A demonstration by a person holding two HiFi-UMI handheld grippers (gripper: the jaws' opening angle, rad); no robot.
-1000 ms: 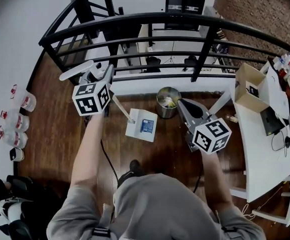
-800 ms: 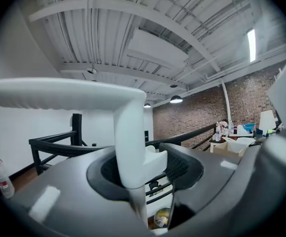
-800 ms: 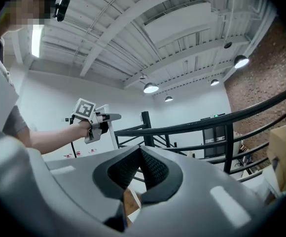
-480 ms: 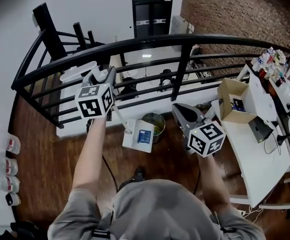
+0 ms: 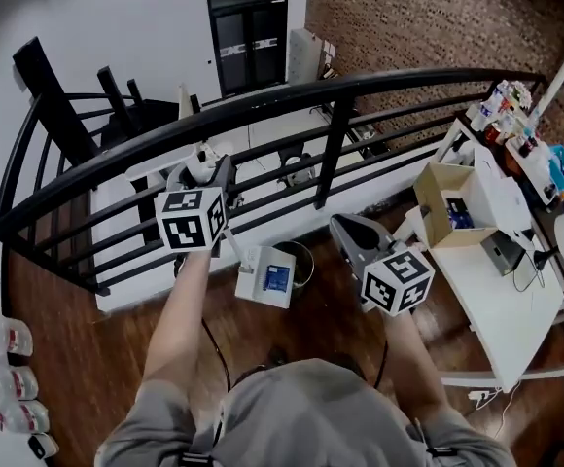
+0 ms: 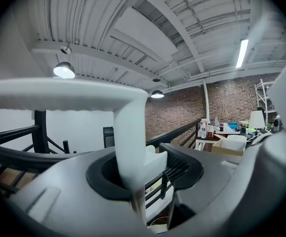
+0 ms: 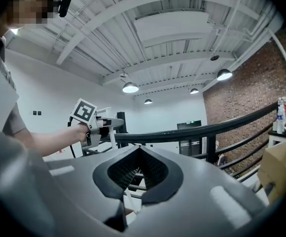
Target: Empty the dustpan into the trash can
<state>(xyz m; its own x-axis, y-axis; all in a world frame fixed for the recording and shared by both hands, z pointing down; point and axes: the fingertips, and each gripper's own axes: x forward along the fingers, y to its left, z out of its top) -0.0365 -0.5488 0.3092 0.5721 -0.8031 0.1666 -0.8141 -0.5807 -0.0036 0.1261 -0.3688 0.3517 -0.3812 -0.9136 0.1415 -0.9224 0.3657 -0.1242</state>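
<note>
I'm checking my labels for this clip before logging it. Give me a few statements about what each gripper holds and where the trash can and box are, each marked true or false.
1. The left gripper is clamped on the white handle of the dustpan. True.
2. The right gripper grips a brush. False: its jaws are together with nothing between them.
3. An open cardboard box sits on the white table. True.
4. The trash can stands on the white table. False: it stands on the wooden floor beside the railing, partly hidden by the dustpan.
</note>
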